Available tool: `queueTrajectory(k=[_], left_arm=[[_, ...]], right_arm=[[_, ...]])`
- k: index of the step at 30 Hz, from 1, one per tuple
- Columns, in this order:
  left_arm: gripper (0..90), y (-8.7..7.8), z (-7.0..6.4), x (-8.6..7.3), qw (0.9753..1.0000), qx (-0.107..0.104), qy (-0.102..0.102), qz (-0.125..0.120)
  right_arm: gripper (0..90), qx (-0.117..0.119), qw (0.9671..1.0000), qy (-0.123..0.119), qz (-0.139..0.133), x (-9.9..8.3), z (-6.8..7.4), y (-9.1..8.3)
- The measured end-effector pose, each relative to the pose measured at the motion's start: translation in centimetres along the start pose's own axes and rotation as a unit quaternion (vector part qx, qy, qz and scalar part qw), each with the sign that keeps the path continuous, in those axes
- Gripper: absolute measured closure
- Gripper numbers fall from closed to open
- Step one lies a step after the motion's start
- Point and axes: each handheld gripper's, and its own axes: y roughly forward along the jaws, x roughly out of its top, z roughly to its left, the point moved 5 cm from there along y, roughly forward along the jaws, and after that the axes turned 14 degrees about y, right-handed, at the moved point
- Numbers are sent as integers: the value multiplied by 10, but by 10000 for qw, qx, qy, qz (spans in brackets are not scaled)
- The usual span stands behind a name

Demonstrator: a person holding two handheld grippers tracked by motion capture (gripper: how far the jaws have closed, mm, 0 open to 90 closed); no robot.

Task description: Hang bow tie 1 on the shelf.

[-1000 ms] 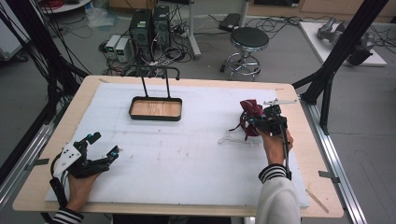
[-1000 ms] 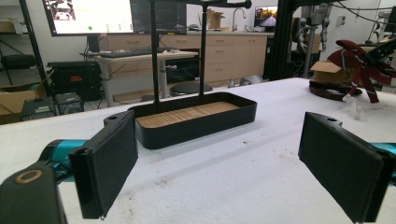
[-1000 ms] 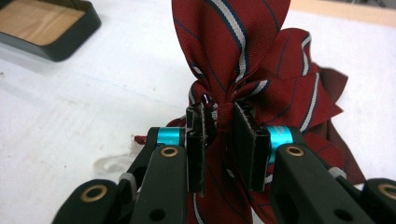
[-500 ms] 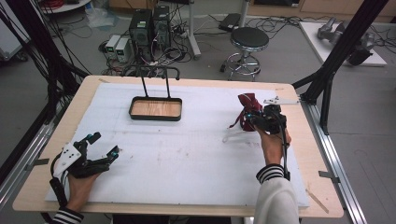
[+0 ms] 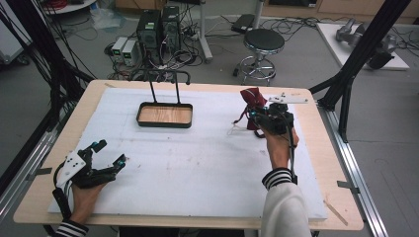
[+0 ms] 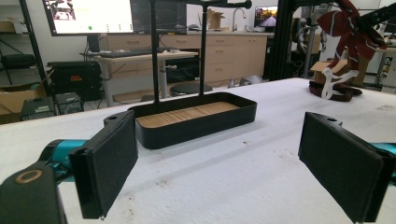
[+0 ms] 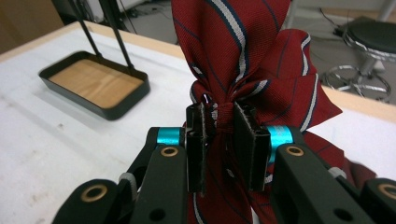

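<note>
A dark red necktie (image 7: 243, 60) with white and navy stripes is bunched between the jaws of my right gripper (image 7: 223, 140), which is shut on it. In the high view that gripper (image 5: 257, 119) holds the necktie (image 5: 251, 98) lifted at the table's right side, with a white strap (image 5: 236, 129) trailing onto the foam. My left gripper (image 5: 109, 154) rests open near the table's front left corner, nothing between its pads (image 6: 112, 158). From the left gripper view the necktie (image 6: 348, 32) hangs at the far right.
A black tray (image 5: 165, 121) with a wooden floor and a tall two-post stand sits at the back centre of the white foam mat (image 5: 197, 168). A white bracket (image 5: 289, 98) lies at the back right edge. A stool (image 5: 263, 42) stands beyond the table.
The right gripper has lifted the necktie a little and shifted it slightly toward the back. The left gripper has stayed put, open.
</note>
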Motion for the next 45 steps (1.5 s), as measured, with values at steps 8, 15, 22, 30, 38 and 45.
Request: queueTrajectory(k=[8,15,22,30,38,45], left_arm=[[124,0,0,0,10000,1,-1,-2],[124,0,0,0,10000,-2,-2,-3],[124,0,0,0,10000,1,-6,-2],[124,0,0,0,10000,-6,-10,-7],[124,0,0,0,10000,-5,-10,-8],[124,0,0,0,10000,-16,-19,-11]], right_arm=[[755,248,9994,-14,-241,10,19,6],[755,445,9979,44,-470,13,25,6],[755,711,9947,104,-736,20,34,6],[755,957,9915,38,-875,34,55,15],[755,1142,9896,-56,-870,41,75,30],[755,1233,9886,-94,-854,45,88,43]])
